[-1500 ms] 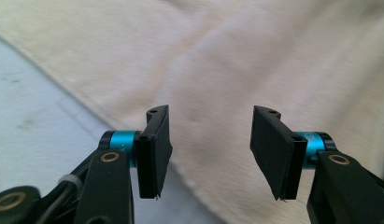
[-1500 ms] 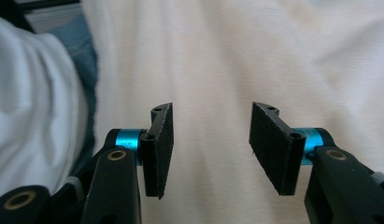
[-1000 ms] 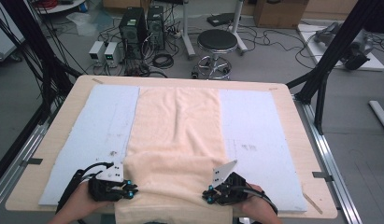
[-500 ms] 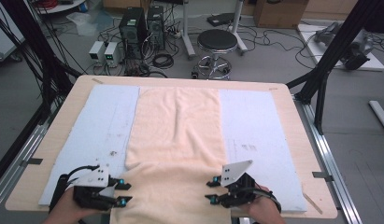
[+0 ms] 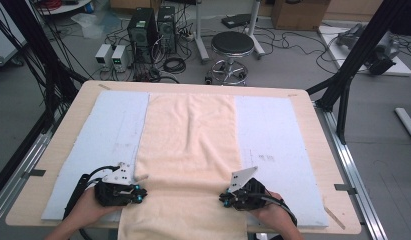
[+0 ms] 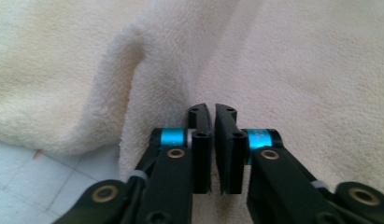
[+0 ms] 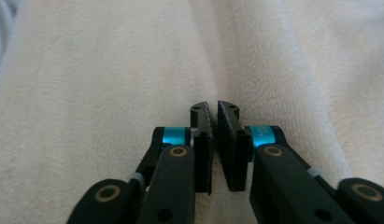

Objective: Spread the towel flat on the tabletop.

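Note:
A cream towel (image 5: pixel 193 140) lies lengthwise down the middle of the table, and its near end hangs over the front edge. My left gripper (image 5: pixel 142 192) is at the towel's left edge near the front. Its jaws have just been closing, and in the left gripper view they (image 6: pixel 213 109) pinch a raised ridge of the towel (image 6: pixel 147 60). My right gripper (image 5: pixel 223 200) sits at the towel's right edge. Its jaws have just been closing too, and in the right gripper view they (image 7: pixel 213 107) nip a crease of the towel (image 7: pixel 110 70).
Pale blue mats (image 5: pixel 115 125) (image 5: pixel 273 130) flank the towel on the wooden table (image 5: pixel 313 115). Beyond the far edge stand a round stool (image 5: pixel 232 45), computer towers (image 5: pixel 153 25) and loose cables. Black frame posts (image 5: pixel 358 55) rise at both sides.
Half a second ago both grippers sat lower, near the front edge, with jaws apart. Now they are back up at the towel's side edges with jaws closed on it.

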Demonstrator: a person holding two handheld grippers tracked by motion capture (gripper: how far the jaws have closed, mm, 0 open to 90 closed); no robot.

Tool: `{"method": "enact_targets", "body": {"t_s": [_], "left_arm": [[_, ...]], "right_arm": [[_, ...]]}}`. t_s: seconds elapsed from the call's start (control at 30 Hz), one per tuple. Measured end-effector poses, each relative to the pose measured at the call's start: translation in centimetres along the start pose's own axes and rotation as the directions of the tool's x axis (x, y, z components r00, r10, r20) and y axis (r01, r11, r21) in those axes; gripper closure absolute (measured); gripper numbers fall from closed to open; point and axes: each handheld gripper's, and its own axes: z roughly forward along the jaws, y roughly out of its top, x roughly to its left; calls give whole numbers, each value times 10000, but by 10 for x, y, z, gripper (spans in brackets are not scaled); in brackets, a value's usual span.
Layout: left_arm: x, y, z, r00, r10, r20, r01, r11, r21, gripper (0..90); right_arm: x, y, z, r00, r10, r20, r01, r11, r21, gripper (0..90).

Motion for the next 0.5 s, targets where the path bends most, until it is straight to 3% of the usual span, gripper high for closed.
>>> {"method": "enact_targets", "body": {"t_s": [0.13,0.23,0.3,0.33,0.37,0.4,0.5], "left_arm": [[-13,-2,-7,9991,295,316,-302,9993,232,862],[-27,-7,-17,9956,389,857,-401,9991,121,860],[-33,-10,-24,9921,431,1181,-422,9991,-107,842],[-35,-11,-27,9940,397,1023,-377,9991,-209,791],[-35,-10,-29,9968,280,743,-259,9993,-285,682],[-32,-9,-29,9976,192,659,-167,9991,-383,637],[-20,-4,-28,10000,-64,7,65,9979,-641,640]], "right_arm": [[11,2,-2,9986,-229,-476,240,9994,236,859],[26,4,-8,9948,-547,-863,556,9984,78,839],[33,5,-14,9853,-562,-1611,519,9982,-310,746],[35,6,-18,9876,-519,-1485,452,9978,-488,669],[35,7,-21,9923,-458,-1154,391,9975,-595,615],[32,7,-24,9955,-343,-880,280,9970,-720,616],[16,8,-29,9997,-61,224,78,9971,-753,618]]}}
